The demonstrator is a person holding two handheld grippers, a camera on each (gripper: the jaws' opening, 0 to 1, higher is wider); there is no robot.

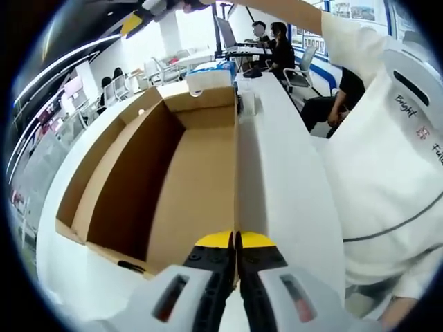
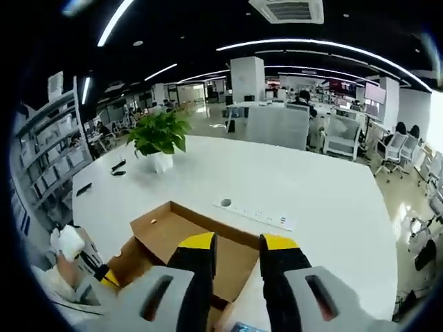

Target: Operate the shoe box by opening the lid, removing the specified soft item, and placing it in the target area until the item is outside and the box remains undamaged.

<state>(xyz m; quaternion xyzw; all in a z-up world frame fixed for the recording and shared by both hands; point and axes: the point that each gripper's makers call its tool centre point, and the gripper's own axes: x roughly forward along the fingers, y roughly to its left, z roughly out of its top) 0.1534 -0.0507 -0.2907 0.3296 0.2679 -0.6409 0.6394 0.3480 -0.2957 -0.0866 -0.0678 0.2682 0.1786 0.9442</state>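
Ahead of your left tongs the box [image 1: 187, 173] is plain matt brown cardboard; the table [image 1: 277, 166] beside it looks smooth, slightly glossy white.

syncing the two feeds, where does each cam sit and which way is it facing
Left gripper view: rides the left tongs, shut, low over the table, looking along the open box; the person's white sleeve is at right.
Right gripper view: rides the right tongs, open, higher up, looking across the table to a plant.
Shared: box and table.
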